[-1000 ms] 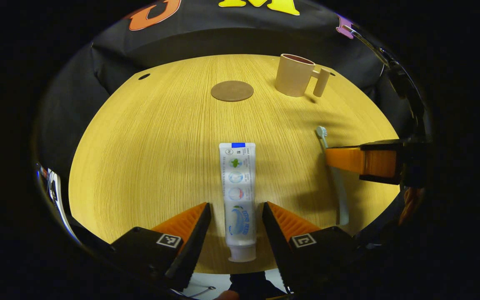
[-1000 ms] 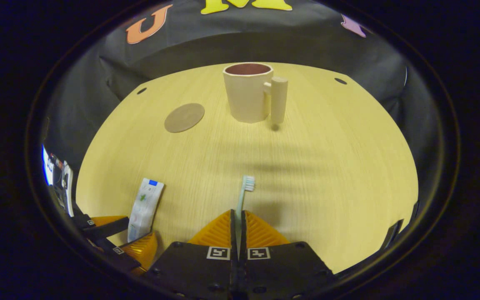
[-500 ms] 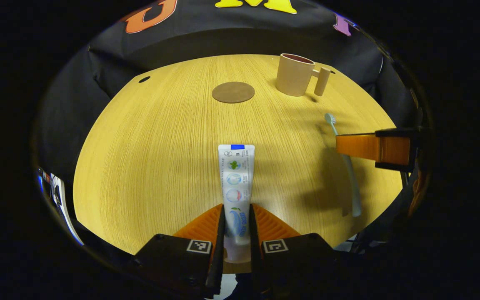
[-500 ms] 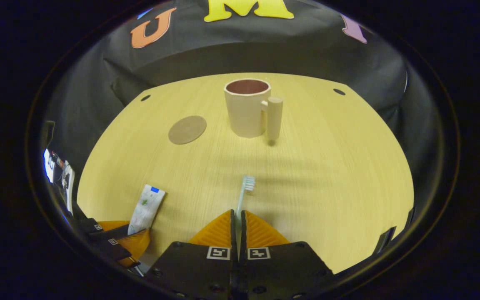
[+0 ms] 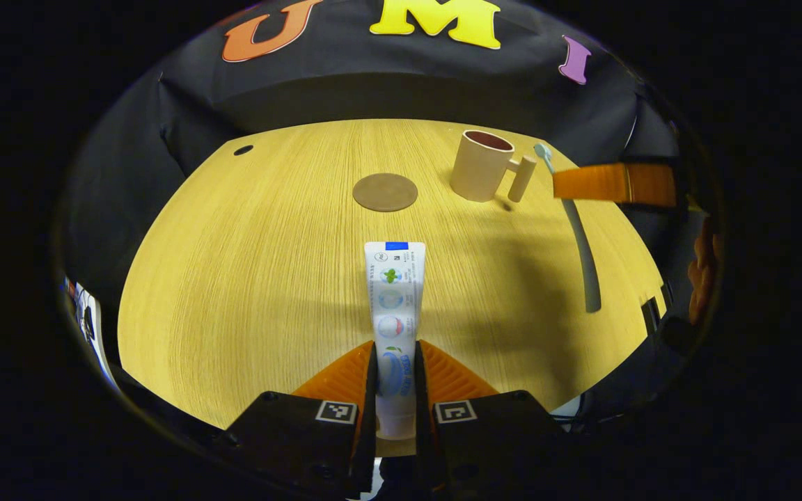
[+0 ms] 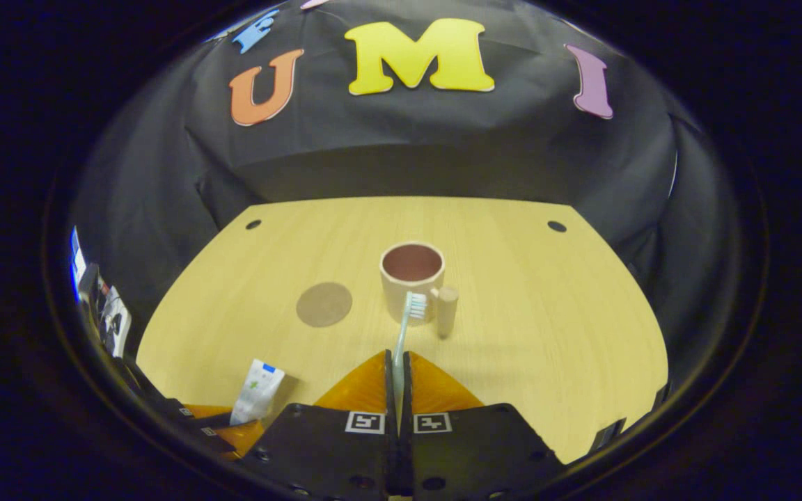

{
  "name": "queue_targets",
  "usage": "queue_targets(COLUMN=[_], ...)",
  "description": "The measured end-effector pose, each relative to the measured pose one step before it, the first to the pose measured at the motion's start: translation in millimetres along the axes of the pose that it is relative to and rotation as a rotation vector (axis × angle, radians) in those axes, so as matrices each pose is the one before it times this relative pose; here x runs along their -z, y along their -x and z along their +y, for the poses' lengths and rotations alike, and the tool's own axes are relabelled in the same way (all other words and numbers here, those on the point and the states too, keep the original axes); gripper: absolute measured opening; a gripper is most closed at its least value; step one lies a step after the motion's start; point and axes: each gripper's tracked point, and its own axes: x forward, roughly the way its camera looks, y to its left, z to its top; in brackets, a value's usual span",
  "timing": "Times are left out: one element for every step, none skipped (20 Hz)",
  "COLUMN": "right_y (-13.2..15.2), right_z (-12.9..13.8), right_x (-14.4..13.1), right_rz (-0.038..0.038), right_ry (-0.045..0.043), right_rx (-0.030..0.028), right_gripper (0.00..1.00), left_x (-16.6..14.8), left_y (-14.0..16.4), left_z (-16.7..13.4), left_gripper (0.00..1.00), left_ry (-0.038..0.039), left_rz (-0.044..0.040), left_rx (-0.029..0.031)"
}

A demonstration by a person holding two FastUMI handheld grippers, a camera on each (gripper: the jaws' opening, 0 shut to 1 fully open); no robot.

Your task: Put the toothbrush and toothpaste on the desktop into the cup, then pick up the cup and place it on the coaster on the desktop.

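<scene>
In the left gripper view, the left gripper (image 5: 395, 365) has both fingers pressed against the cap end of a white plastic toothpaste tube with round coloured pictures and a blue mark (image 5: 394, 306). The tube points away from the gripper over the near edge of the pale wooden desktop (image 5: 248, 278).

In the right gripper view, the right gripper (image 6: 397, 379) pinches the handle of a pale blue-green toothbrush with white bristles (image 6: 404, 330) between both fingers. The brush is lifted off the wood, its head seen in front of the cup's near wall. In the left gripper view this gripper (image 5: 613, 182) shows near the right edge, the brush handle hanging below it.

A beige faceted cup with a dark red inside and a round peg handle (image 6: 415, 289) stands upright on the middle of the desktop. A flat round brown coaster (image 6: 324, 304) lies just to its left, apart from it. A dark round hole (image 6: 253, 224) sits near the far left corner.
</scene>
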Motion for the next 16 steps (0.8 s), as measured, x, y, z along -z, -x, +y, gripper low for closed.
queue_targets(right_y=[-1.78, -3.98, -4.28, -4.98, -5.60, -6.78, -7.01, -6.03, -6.28, -6.06, -6.80, -8.29, -7.75, -6.98, -6.72, -6.77], right_z=[-0.36, -0.95, -0.01, 2.02, 0.85, 1.40, -0.59, 0.76, 1.62, 3.46, 1.16, -0.08, -0.78, -0.43, -0.01, 0.16], right_x=[-17.15, -15.75, -16.55, -15.35, -15.13, -13.22, -12.98, -11.16, -9.06, -7.91, -5.77, -4.95, -3.71, -2.01, -1.73, -0.35], right_rz=[-0.03565, -0.03375, -0.03623, -0.03596, -0.03558, -0.03651, -0.03529, -0.03756, -0.03716, -0.02917, -0.02679, -0.02601, -0.02295, -0.01876, -0.01583, -0.01108], right_ry=[0.00335, 0.00802, 0.00673, 0.00787, 0.00955, 0.01370, 0.02011, 0.01186, 0.00069, -0.00502, -0.00199, 0.00067, 0.00268, -0.00209, -0.00664, -0.01164], right_rx=[0.00095, 0.00437, 0.00254, -0.00054, 0.00026, 0.00062, 0.00567, -0.00134, -0.00679, -0.00886, -0.00080, 0.00241, 0.00449, 0.00526, 0.00076, -0.00030], right_gripper=[0.00, 0.00, 0.00, 0.00, 0.00, 0.00, 0.00, 0.00, 0.00, 0.00, 0.00, 0.00, 0.00, 0.00, 0.00, 0.00], left_x=[-2.51, 0.37, -0.45, -1.31, -0.95, -0.87, -1.17, -2.90, -4.57, -5.29, -3.67, -1.23, -0.22, 1.39, 2.03, -0.79], left_y=[1.61, 0.54, 1.42, 0.29, -0.88, -0.61, 1.32, 1.88, 1.22, 0.86, 0.16, -0.18, -0.54, -2.53, -2.92, -3.05], left_z=[0.13, 0.80, 1.78, 2.34, 2.88, 3.85, 3.83, 4.78, 4.62, 3.39, 3.81, 3.28, 3.05, 1.27, -1.06, -0.71], left_gripper=[0.27, 0.27, 0.27, 0.27, 0.27, 0.27, 0.27, 0.27, 0.27, 0.27, 0.27, 0.27, 0.27, 0.27, 0.27, 0.27], left_ry=[0.00661, 0.00651, 0.00365, 0.00447, 0.00796, 0.00725, -0.00323, -0.01082, -0.00669, -0.00159, 0.00118, 0.00458, 0.00844, 0.01230, 0.01177, 0.01015], left_rz=[-0.00293, -0.00482, -0.00217, -0.00124, -0.00115, -0.00101, -0.00148, -0.00884, -0.01702, -0.01695, -0.01291, -0.00850, -0.00415, 0.00460, 0.00984, 0.00851], left_rx=[0.00693, 0.00350, -0.00382, -0.00565, -0.00591, -0.00603, -0.00950, -0.01343, -0.01276, -0.01068, -0.00975, -0.01085, -0.00792, -0.00400, 0.00494, 0.00542])
